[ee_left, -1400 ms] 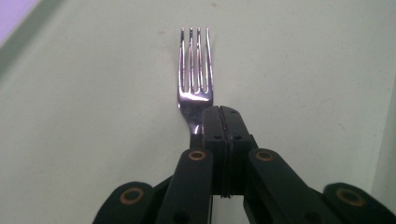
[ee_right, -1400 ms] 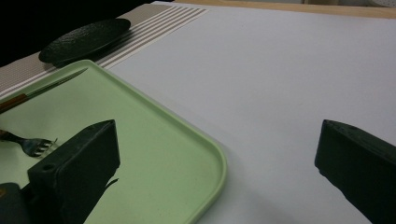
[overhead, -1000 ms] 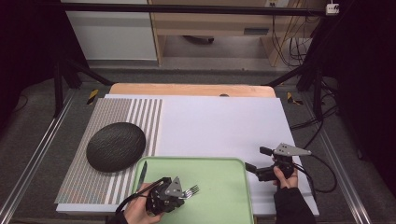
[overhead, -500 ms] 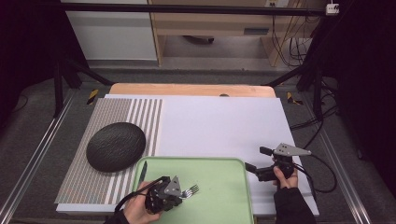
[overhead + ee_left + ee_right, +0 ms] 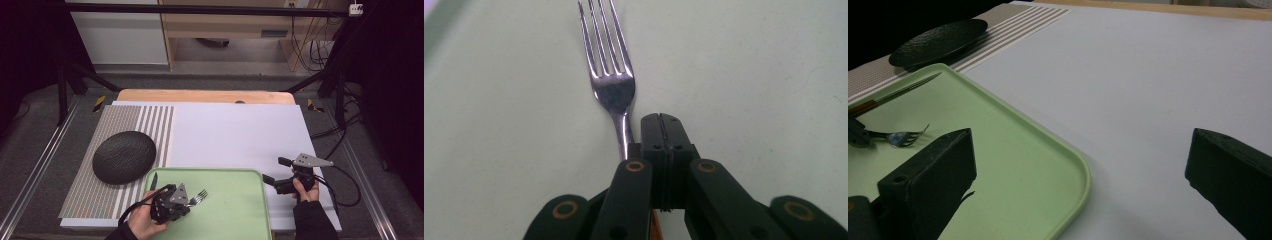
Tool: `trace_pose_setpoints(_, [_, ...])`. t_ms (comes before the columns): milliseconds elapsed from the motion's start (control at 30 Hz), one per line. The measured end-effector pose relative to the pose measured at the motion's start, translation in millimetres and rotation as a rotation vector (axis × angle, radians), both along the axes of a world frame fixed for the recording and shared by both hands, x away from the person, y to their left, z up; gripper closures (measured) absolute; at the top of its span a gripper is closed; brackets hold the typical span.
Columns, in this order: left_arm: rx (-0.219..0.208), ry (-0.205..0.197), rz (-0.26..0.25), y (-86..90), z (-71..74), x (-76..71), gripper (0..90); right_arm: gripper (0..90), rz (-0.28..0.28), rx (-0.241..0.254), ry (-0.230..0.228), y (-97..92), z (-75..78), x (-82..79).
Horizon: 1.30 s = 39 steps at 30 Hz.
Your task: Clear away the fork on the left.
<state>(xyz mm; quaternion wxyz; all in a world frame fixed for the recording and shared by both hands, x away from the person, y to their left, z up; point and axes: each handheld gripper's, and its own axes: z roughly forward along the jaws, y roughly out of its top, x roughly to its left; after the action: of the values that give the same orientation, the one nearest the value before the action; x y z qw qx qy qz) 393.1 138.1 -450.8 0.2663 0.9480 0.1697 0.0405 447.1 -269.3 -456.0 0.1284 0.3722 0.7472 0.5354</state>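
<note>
White surface [image 5: 240,135] all around, green tray [image 5: 235,220] sitting at the near edge. Left tongs [image 5: 660,120] are pressed together with nothing between them; the fork [image 5: 611,90] lies on the tray right alongside them, handle running under the left jaw, tines pointing away. Right tongs [image 5: 1078,165] sit wide apart off the tray's right side (farther from the fork). Knife [image 5: 154,181] lies at the tray's left edge, dark plate [image 5: 124,157] beyond on the striped mat [image 5: 125,120].

The left gripper [image 5: 185,199] has slid a tiny bit toward the near edge of the green tray [image 5: 235,220]. The fork [image 5: 198,196] has come along with it. The fork now lies a little closer to the person.
</note>
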Motion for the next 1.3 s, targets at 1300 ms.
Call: trace_pose_setpoints(1300, [0.004, -0.018, 0.067, 25.7, -1.9, 14.3, 89.8, 0.6, 0.0, 0.0, -0.006, -0.6, 0.2, -0.1])
